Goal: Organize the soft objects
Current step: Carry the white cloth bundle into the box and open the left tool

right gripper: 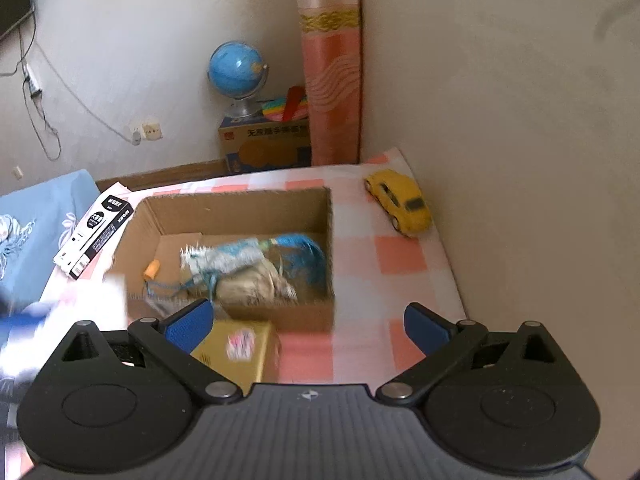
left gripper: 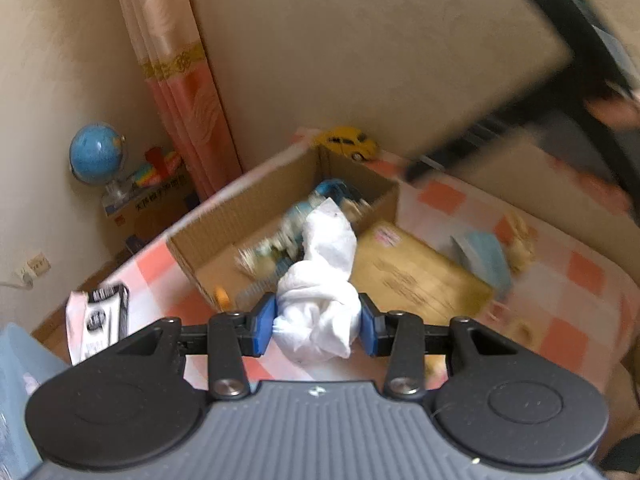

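White knotted cloth bundle point(left gripper: 320, 300) sits pinched between the blue pads of the left gripper point(left gripper: 318, 326), whose fingers point(left gripper: 264, 330) are clenched on its sides, held above the near edge of the open brown cardboard box point(right gripper: 240, 216). That box rests on a bed with a pink-and-white checked sheet point(right gripper: 376, 256) and already holds a blurred heap of blue, silver and beige soft things point(right gripper: 256, 268). The right gripper point(right gripper: 308, 326) hangs over the sheet with its fingers point(right gripper: 188, 326) spread wide and nothing between them. A yellow-brown closed carton point(right gripper: 240, 350) lies just beside the box, and a yellow toy car point(right gripper: 400, 202) stands near the wall.
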